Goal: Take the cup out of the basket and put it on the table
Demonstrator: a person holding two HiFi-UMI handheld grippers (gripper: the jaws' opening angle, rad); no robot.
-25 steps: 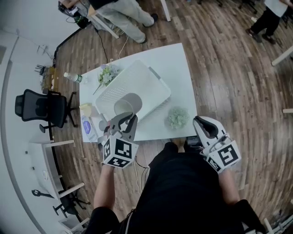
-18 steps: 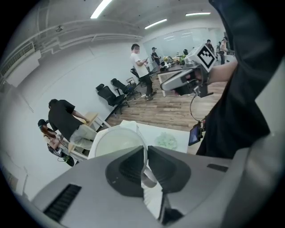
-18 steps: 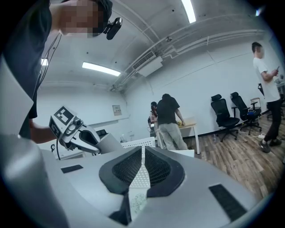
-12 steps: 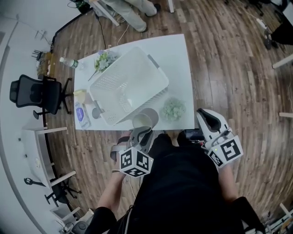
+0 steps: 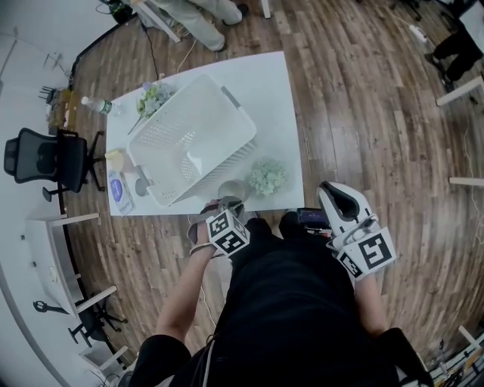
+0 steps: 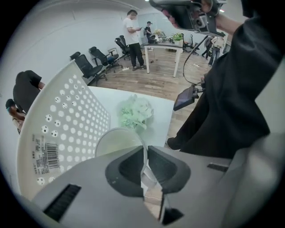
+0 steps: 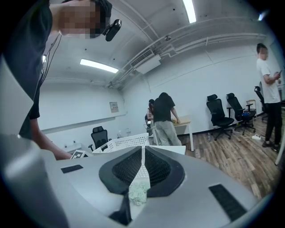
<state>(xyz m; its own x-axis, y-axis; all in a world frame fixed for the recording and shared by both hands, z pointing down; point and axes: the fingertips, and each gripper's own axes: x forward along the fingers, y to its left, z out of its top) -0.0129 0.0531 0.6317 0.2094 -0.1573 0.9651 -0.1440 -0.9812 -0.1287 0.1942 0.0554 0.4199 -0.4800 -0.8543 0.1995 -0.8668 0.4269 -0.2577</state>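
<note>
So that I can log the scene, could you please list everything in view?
table: one, white, centre of view
basket: one, white, perforated, on the table
cup: one, pale grey, table's near edge, beside the basket
green tuft: one, pale green, right of the cup
flowers: one bunch, greenish, table's far left corner
bottle: one, clear, by that corner
office chair: one, black, left of the table
bystanders: two, far side
left gripper: one, grey, shut on the cup's wall
right gripper: one, grey, shut, empty, off the table's near right corner
</note>
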